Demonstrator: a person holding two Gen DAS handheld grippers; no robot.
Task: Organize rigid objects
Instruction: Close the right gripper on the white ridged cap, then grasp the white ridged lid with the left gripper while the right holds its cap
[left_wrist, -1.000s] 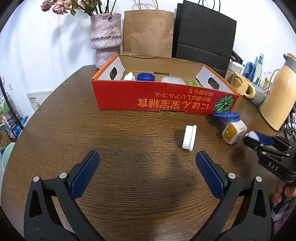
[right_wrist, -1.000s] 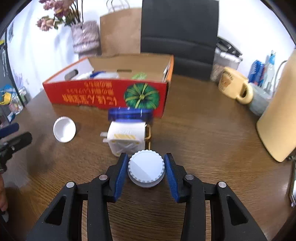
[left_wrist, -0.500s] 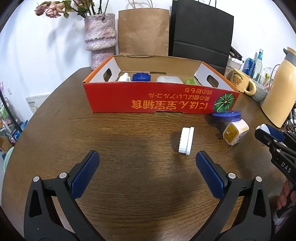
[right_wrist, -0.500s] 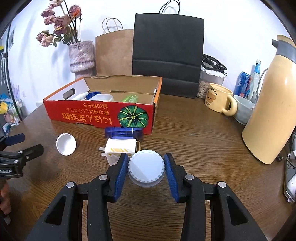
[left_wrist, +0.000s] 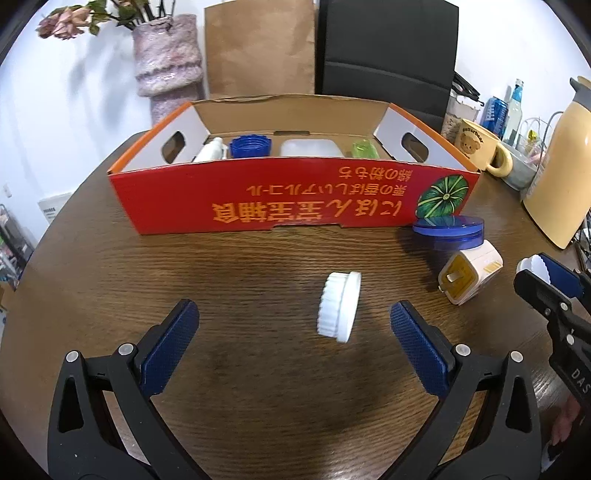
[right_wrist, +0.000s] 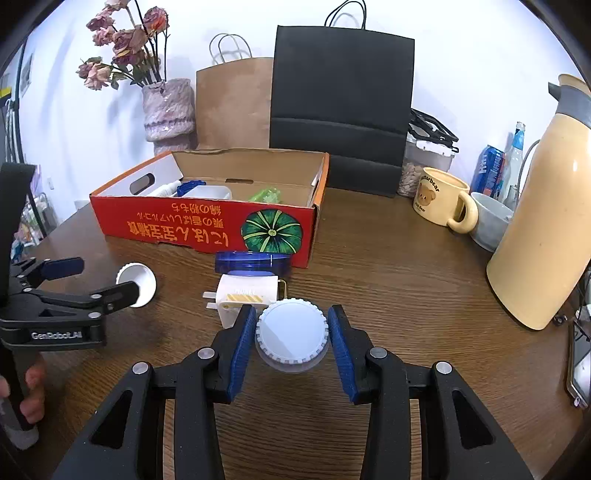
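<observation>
Your right gripper (right_wrist: 291, 341) clamps a white lid (right_wrist: 291, 332) for the box (right_wrist: 207, 225); your left gripper (left_wrist: 295, 332) gapes wide around the white cap (left_wrist: 339, 311).

Between my left gripper (left_wrist: 294, 341) and the red box (left_wrist: 295, 201) the table (left_wrist: 229, 269) lies bare but for a white cap (left_wrist: 339, 312) on edge. Rightward the way is crowded: a white plug (left_wrist: 471, 275), a blue lid (left_wrist: 448, 229), my right gripper (right_wrist: 291, 341). The box is open above.
</observation>
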